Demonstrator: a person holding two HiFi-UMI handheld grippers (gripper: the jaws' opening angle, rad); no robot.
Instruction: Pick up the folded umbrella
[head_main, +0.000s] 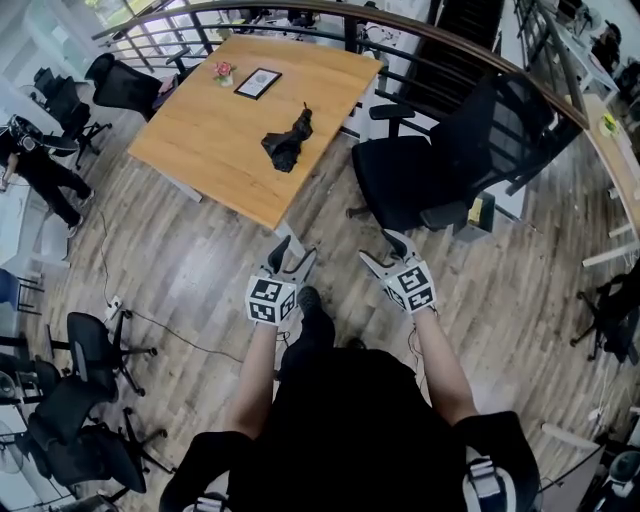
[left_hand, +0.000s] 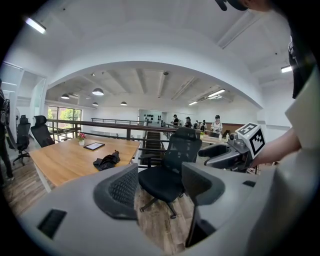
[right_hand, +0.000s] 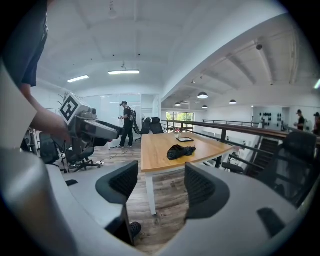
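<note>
Table (head_main: 200, 140) bears black umbrella (head_main: 288, 140) (folded, crumpled).

No words, numbers or brand marks can be read. The cube (head_main: 271, 300) on the left gripper (head_main: 297, 247) and the one on the right gripper (head_main: 377, 245) bear only black-and-white square patterns.

Office, swivel chairs (head_main: 415, 175), wooden table (head_main: 200, 135)

Wood floor (head_main: 170, 270). Wooden table (head_main: 215, 130); black chair (head_main: 420, 175) just right of it, railing (left_hand: 110, 123) behind. White arched ceiling (left_hand: 150, 50), strip lights.
</note>
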